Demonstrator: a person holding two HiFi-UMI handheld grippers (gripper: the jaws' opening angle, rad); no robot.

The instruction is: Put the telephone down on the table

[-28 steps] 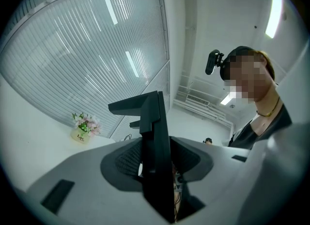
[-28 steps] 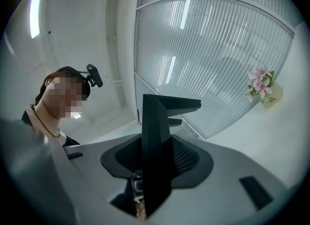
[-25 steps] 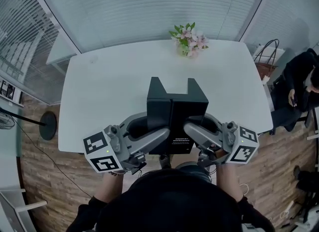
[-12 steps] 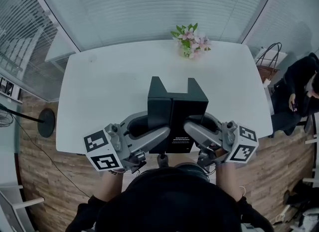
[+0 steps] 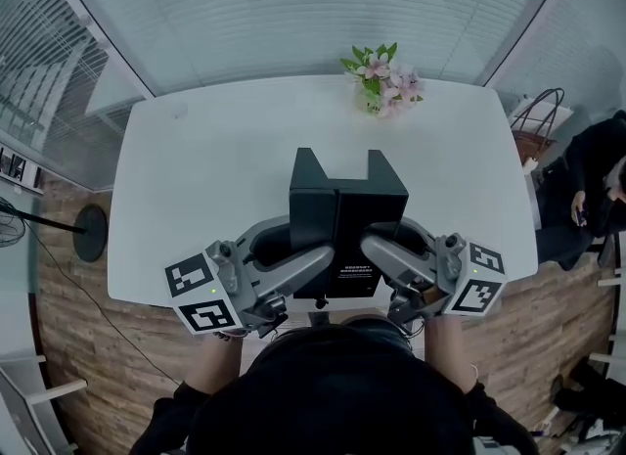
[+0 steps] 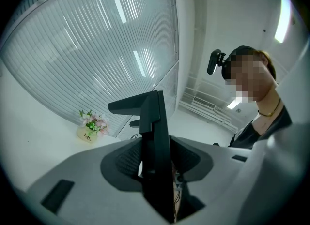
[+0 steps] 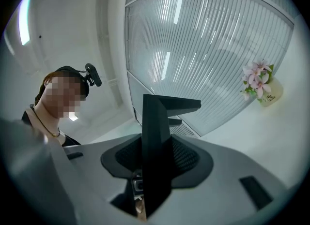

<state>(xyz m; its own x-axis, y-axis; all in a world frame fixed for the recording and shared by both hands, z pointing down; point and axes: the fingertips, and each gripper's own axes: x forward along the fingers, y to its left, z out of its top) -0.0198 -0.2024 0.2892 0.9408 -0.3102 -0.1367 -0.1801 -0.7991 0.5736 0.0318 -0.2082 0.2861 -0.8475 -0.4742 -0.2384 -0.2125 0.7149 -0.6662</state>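
left gripper [image 5: 298, 265] and right gripper [image 5: 389, 257] each had fingers clamped on one side of the black telephone [image 5: 347, 210], over the white tabletop [image 5: 210, 179].

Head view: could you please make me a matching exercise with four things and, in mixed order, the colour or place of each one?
Things:
1 telephone
2 flowers
3 table
4 bag

Descriptions:
A white
B brown, past the table's right end
C black, gripped by the left claw and the right claw
D at the table's far edge

Pairs: 1-C, 2-D, 3-A, 4-B
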